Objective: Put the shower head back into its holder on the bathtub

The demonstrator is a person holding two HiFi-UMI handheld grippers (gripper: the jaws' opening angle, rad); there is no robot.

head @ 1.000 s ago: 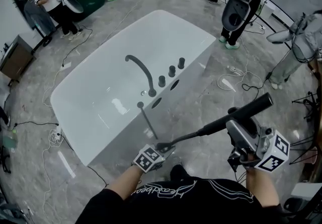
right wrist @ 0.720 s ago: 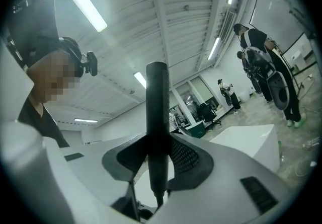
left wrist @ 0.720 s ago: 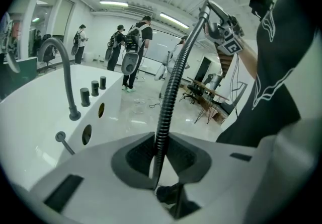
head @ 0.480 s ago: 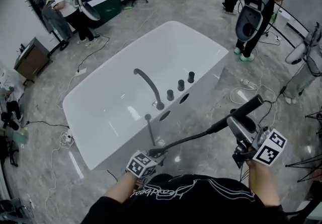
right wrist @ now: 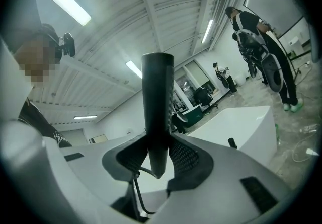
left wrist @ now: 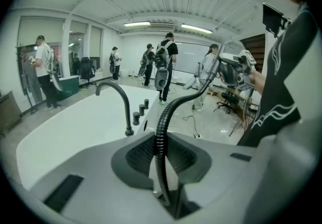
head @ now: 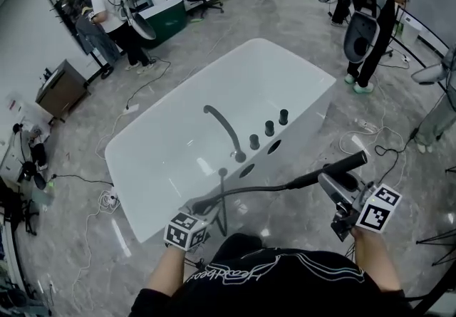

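Wearer's top: dark with a pale line print, at the nearest edge of the head view.
Left claw: near left, close against the bathtub's near wall. Jaws closed on the hose, which runs up between the pads.
Hose: dark and ribbed. It arcs from the left claw rightward to the shower head, clear of the floor.
Right claw: near right, over the floor. Jaws clamped on the shower head's shaft.
Shower head: a dark, straight stick held in the right claw, its free end slanting up to the far right. It is off the tub, out beyond its near wall, and apart from the spout and knobs.
Floor: grey marble pattern, with loose cables to the right of the tub.
Bathtub: white, its long axis running from near left to far right.
Spout: dark and arched, on the tub's near rim, curving over the basin.
Knobs: three dark knobs in a row, just right of the spout on the same rim.
People: standing far left and far right, well beyond the tub.
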